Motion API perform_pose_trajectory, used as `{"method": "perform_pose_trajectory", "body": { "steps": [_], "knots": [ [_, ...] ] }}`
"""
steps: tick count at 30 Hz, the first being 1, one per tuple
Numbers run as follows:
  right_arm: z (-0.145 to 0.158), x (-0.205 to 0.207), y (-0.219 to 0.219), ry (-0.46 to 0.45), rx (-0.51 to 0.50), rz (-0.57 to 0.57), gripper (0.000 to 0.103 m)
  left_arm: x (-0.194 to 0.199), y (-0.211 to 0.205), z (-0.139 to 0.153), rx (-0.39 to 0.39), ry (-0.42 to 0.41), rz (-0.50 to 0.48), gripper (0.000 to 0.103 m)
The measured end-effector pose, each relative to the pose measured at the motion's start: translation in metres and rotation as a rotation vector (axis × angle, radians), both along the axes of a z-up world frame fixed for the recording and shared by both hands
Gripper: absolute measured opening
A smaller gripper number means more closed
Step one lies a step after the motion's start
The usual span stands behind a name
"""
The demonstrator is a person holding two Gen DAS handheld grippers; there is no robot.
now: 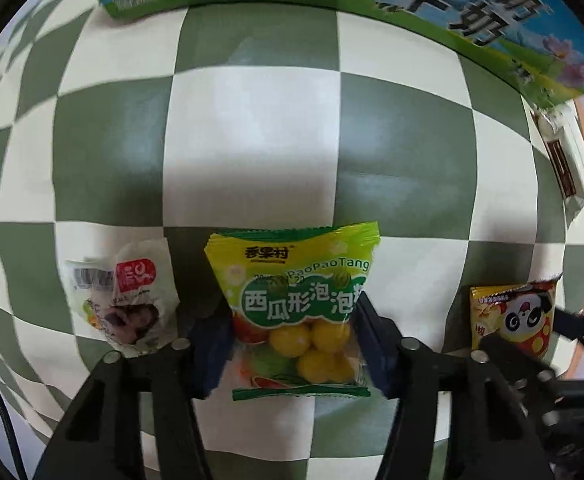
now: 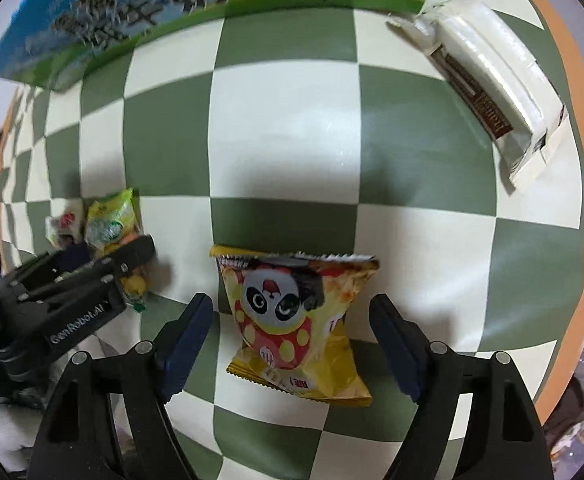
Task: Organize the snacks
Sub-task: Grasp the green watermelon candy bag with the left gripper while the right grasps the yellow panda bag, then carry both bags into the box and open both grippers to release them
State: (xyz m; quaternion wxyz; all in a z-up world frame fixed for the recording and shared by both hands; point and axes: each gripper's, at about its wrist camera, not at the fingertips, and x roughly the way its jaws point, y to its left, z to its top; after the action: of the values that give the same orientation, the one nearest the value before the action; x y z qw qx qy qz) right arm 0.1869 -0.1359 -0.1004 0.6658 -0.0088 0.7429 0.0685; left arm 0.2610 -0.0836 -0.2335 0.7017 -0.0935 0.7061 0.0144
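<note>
A yellow-green bubble-gum packet (image 1: 292,304) lies on the checkered cloth (image 1: 251,140). My left gripper (image 1: 292,340) has its blue pads pressed against both sides of it. It also shows small in the right wrist view (image 2: 111,220). A yellow panda snack packet (image 2: 296,320) lies between the spread fingers of my right gripper (image 2: 292,340), which is open and does not touch it. The panda packet also shows in the left wrist view (image 1: 512,320). A white and red packet (image 1: 127,300) lies left of the gum packet.
A large green and blue milk carton box (image 2: 131,12) stands at the back; it also shows in the left wrist view (image 1: 412,0). A white and brown wrapped pack (image 2: 492,80) lies at the back right near the cloth's edge. The left gripper's body (image 2: 63,300) sits left of my right gripper.
</note>
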Motion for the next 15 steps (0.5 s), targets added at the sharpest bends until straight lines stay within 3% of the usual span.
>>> {"method": "perform_pose_trajectory", "body": {
  "steps": [1, 5, 7, 12, 15],
  "knots": [
    [-0.001, 0.0, 0.003, -0.007, -0.011, -0.005, 0.083, 0.0, 0.003, -0.003, -0.039, 0.009, 0.023, 0.074],
    [-0.001, -0.003, 0.014, -0.048, -0.048, 0.011, 0.078, 0.003, 0.013, -0.004, -0.089, 0.007, 0.061, 0.074],
    [0.001, -0.007, 0.018, -0.075, -0.069, 0.034, 0.059, 0.001, 0.016, -0.003, -0.069, 0.004, 0.068, 0.058],
    [0.01, -0.013, 0.021, -0.115, -0.065, 0.053, 0.054, -0.005, 0.018, 0.007, -0.05, -0.004, 0.069, 0.046],
    [0.02, -0.032, 0.002, -0.108, -0.006, 0.016, 0.052, -0.006, 0.015, 0.015, -0.045, 0.002, 0.061, 0.045]
  ]
}}
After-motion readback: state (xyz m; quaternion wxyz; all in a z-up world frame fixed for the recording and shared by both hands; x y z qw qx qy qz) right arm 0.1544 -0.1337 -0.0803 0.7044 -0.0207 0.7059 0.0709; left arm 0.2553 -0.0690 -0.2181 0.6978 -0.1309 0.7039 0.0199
